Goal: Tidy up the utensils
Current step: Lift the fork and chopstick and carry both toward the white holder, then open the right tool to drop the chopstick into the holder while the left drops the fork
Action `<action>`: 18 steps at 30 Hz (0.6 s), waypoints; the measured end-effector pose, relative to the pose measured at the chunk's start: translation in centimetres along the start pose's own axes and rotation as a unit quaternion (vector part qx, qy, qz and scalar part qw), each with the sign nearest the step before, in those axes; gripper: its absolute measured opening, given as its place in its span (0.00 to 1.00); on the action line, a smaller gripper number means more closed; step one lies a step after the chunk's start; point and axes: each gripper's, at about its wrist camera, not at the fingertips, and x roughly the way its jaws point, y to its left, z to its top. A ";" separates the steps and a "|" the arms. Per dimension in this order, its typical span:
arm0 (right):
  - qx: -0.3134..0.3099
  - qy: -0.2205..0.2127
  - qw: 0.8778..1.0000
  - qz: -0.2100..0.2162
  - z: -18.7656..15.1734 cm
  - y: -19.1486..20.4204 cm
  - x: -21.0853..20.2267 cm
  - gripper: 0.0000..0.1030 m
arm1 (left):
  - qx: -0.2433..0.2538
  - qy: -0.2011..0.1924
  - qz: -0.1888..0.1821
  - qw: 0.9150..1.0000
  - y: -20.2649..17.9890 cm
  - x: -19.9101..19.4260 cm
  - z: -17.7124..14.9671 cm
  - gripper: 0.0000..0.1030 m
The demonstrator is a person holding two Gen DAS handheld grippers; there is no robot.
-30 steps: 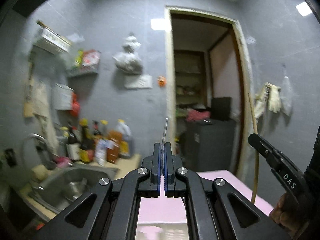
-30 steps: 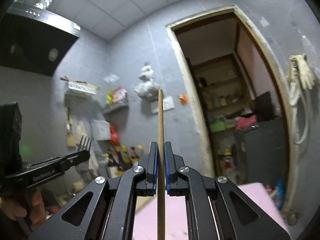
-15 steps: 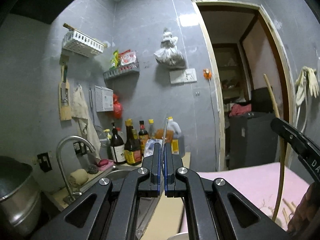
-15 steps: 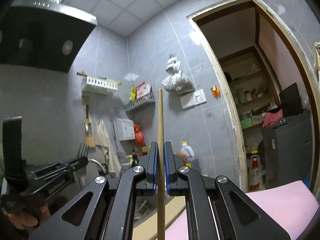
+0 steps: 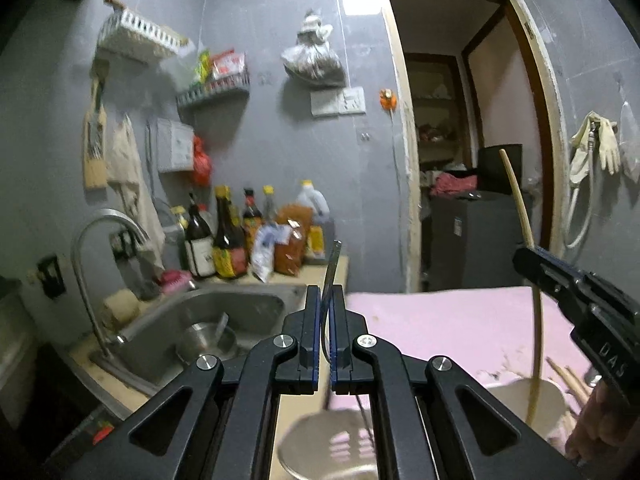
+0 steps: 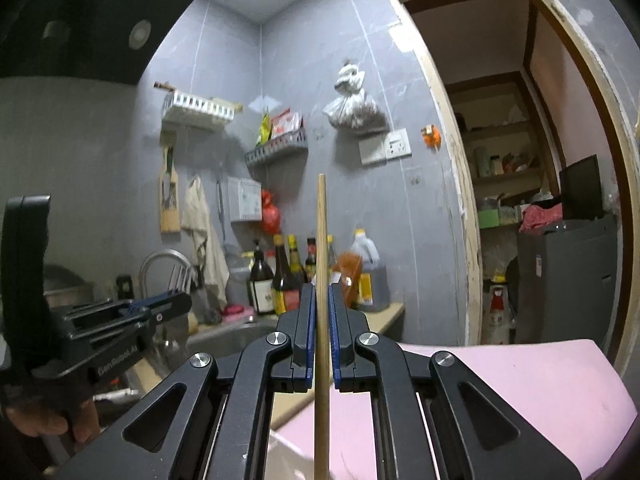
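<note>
My left gripper (image 5: 325, 292) is shut on a thin metal fork (image 5: 333, 264), seen edge-on and rising just past the fingertips. The right wrist view shows this left gripper (image 6: 180, 304) at the left, fork tines (image 6: 182, 276) pointing up. My right gripper (image 6: 320, 288) is shut on a long wooden stick (image 6: 321, 240) standing upright. In the left wrist view the right gripper (image 5: 524, 260) is at the right, and the stick (image 5: 520, 208) runs down into a beige cup (image 5: 556, 396) holding other sticks. A perforated metal holder (image 5: 332, 440), blurred, sits below my left gripper.
A steel sink (image 5: 256, 304) with a bowl in it and a faucet (image 5: 92, 264) lies to the left. Sauce bottles (image 5: 228, 240) crowd the counter's back. A pink mat (image 5: 440, 320) covers the surface to the right. An open doorway (image 5: 460, 160) and a dark cabinet (image 5: 472, 240) stand beyond.
Both grippers came down and the views tilted lower. The sink, counter and pink mat now fill more of the frame, and the metal holder and beige cup have appeared. Both grips are unchanged.
</note>
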 end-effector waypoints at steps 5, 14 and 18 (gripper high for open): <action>-0.002 0.038 0.999 0.002 -0.5 0.1 -0.4 0.05 | -0.053 0.029 -0.048 0.997 0.6 -0.3 -0.2 0.05; 0.005 0.063 0.998 0.004 -1.0 -0.3 -0.9 0.13 | -0.109 0.043 -0.105 0.988 0.8 -1.6 0.5 0.20; 0.011 0.052 0.999 0.007 -0.3 -0.5 -1.5 0.24 | -0.128 0.031 -0.115 0.985 0.9 -2.6 1.4 0.29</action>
